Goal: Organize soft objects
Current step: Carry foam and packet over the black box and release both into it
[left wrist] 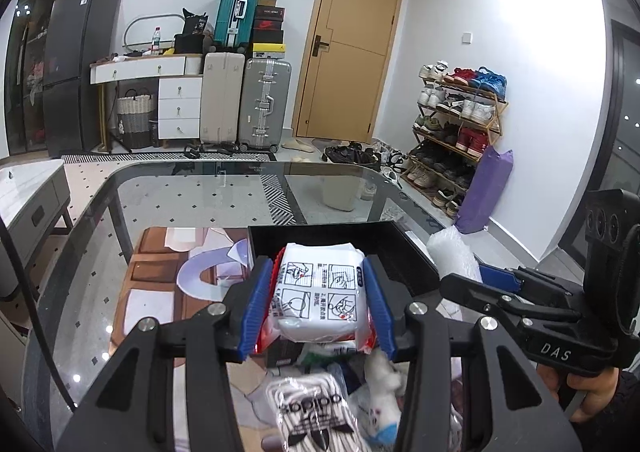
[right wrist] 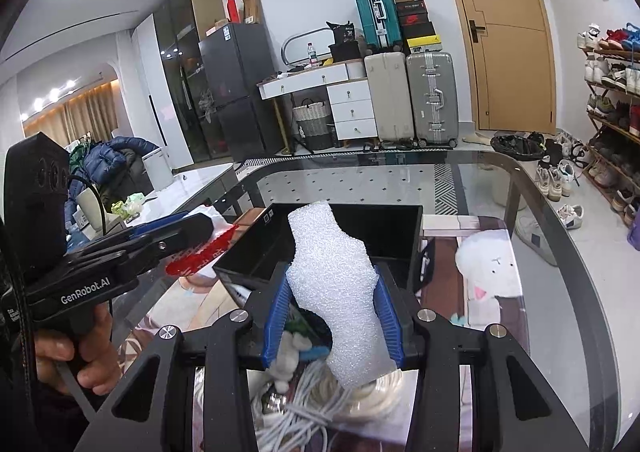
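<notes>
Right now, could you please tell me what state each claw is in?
Left claw: shut on the white plastic-wrapped packet with printed diagrams.
Right claw: shut on the white foam sheet strip.

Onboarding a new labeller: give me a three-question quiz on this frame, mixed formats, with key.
1. True or false: the left gripper is shut on a white packet printed with instruction pictures.
2. Multiple choice: what does the right gripper hold? A) a coil of white cord B) a piece of white foam C) a plush toy
3. Fill in: beyond both sets of jaws, on the glass table, stands an open black ____.

Key
1. True; the blue pads press its two sides.
2. B; the foam piece stands up between the jaws, while the white cord lies below.
3. Box; the black box looks empty from the right wrist view.
</notes>
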Action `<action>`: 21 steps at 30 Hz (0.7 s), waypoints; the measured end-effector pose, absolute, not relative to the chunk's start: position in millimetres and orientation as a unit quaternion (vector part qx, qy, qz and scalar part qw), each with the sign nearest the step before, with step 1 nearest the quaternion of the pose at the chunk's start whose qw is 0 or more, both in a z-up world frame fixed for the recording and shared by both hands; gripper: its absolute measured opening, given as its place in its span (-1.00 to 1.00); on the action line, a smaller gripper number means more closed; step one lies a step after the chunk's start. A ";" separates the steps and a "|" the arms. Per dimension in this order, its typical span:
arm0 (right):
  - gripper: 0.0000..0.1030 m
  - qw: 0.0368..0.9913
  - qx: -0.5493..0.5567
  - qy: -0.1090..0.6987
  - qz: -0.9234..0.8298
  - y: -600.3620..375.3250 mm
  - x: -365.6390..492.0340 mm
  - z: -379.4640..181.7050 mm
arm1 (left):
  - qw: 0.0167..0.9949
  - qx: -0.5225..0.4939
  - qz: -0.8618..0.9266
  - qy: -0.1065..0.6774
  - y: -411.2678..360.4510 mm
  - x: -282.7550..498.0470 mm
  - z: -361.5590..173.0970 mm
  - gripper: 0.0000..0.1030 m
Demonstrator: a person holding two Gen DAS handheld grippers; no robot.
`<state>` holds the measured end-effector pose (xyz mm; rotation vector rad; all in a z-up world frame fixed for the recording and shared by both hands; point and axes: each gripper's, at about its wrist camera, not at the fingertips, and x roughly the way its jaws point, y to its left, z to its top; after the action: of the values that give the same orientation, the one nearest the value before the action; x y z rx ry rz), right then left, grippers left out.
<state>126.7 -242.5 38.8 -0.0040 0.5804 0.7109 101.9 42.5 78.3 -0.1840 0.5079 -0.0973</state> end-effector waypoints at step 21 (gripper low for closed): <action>-0.19 0.893 0.005 0.284 0.350 -212.5 182.3 51.9 | 0.959 -0.098 -0.044 0.262 49.0 157.8 69.1 -0.12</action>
<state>182.3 -212.5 51.9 0.0105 0.5892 0.7265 157.8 49.0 69.0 -0.1992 0.5307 -0.0894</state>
